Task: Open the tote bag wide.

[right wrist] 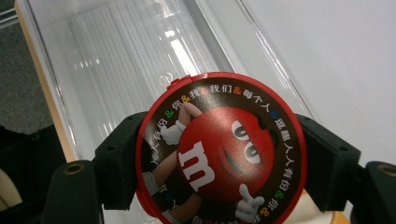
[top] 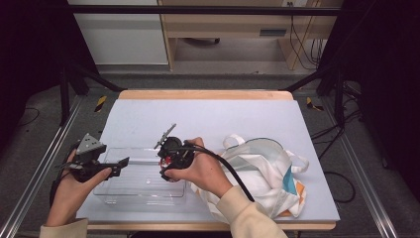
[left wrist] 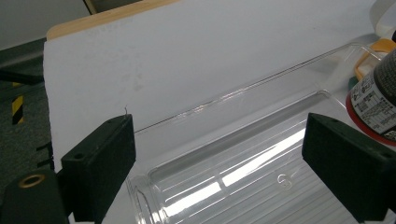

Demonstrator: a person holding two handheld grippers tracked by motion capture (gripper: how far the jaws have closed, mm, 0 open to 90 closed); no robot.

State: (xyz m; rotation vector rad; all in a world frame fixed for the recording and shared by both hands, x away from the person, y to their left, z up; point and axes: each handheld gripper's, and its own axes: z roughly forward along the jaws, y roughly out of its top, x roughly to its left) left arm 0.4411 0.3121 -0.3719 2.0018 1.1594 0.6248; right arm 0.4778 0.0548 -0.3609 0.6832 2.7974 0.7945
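A round candy can (right wrist: 219,149) with a red lid and a cartoon face sits between the two jaws of my right gripper (right wrist: 223,158), which is shut on its sides. In the high view this gripper (top: 168,161) holds the can (top: 170,159) over the right end of a clear plastic bin (top: 138,196). The bin's ribbed floor (right wrist: 121,60) lies below the can. My left gripper (top: 121,166) stands open at the bin's left end with nothing between its jaws. From the left gripper (left wrist: 224,163) I look across the bin (left wrist: 243,177) and see the can's labelled side (left wrist: 376,105) at the right edge.
A white tote bag (top: 262,171) with coloured patches lies at the right, under the right forearm. The bin rests near the front edge of a pale blue mat (top: 198,116) on a wooden table (top: 198,94). Metal frame rails run along both sides.
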